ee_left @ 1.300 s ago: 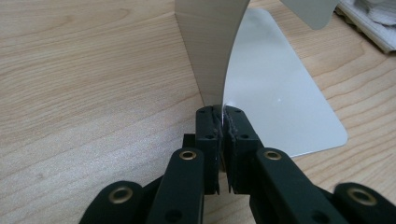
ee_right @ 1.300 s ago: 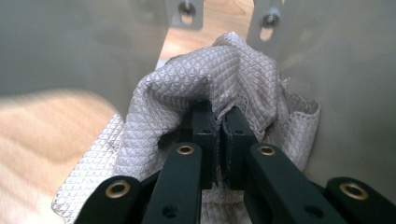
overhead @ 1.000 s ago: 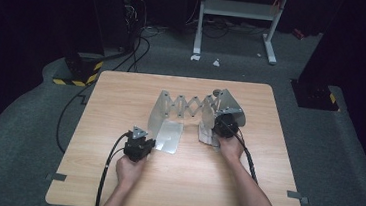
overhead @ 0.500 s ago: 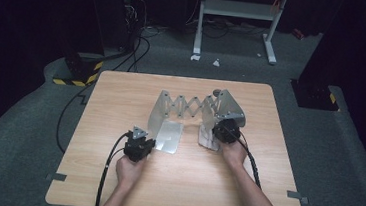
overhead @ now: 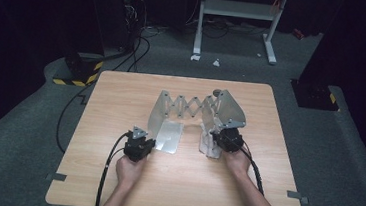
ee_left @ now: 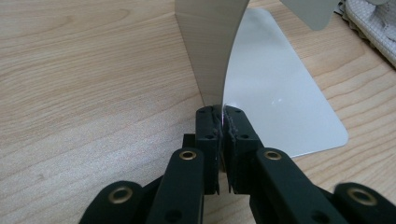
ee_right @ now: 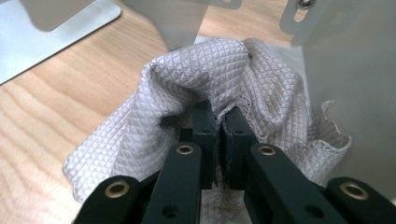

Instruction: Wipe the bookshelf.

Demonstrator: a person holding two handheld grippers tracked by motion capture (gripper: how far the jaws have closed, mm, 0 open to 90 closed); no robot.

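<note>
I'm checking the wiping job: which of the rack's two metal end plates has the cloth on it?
The end plate by the right tool, which pinches the white cloth against it. The left tool clamps the other plate, which is bare.

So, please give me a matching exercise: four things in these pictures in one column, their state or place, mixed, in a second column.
1. left claw
2. right claw
3. white cloth
4. wooden table

a. crumpled beside the right metal plate
b. shut on the thin edge of the upright metal plate
c. bears the folding metal stand
d. shut on quilted fabric

Pairs: 1-b, 2-d, 3-a, 4-c
</note>
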